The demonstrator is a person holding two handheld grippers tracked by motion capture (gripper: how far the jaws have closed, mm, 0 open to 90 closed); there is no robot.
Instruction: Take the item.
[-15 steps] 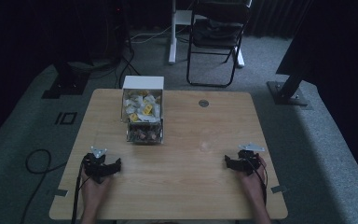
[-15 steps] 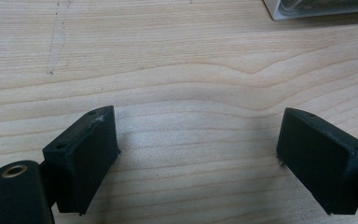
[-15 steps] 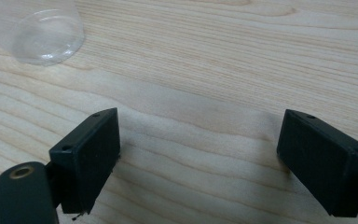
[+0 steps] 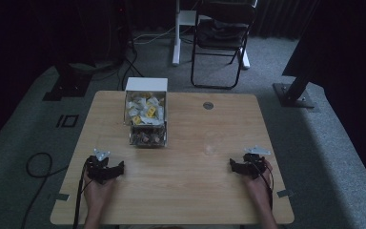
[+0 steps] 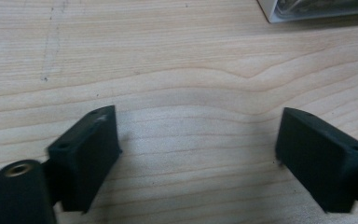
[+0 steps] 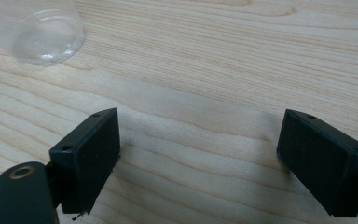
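Two hand-held grippers rest low on the tabletop [image 4: 186, 191], both with jaws apart and nothing between them.

Your left hand-held gripper [image 4: 106, 171] sits near the front left edge, your right hand-held gripper [image 4: 246, 166] near the front right, well apart from each other. In both gripper views you see bare wood between wide black jaws. The clear box [image 4: 147, 134] of small items stands toward the far middle-left, touching a white bin [image 4: 145, 101] of packets behind it; the dim light keeps you from telling what the items are. In the left gripper view just a corner of that box [image 5: 317, 9] is cut off at the top edge. A clear round cup [image 6: 49, 35], faint and hard to make out, lies ahead of your right jaws.
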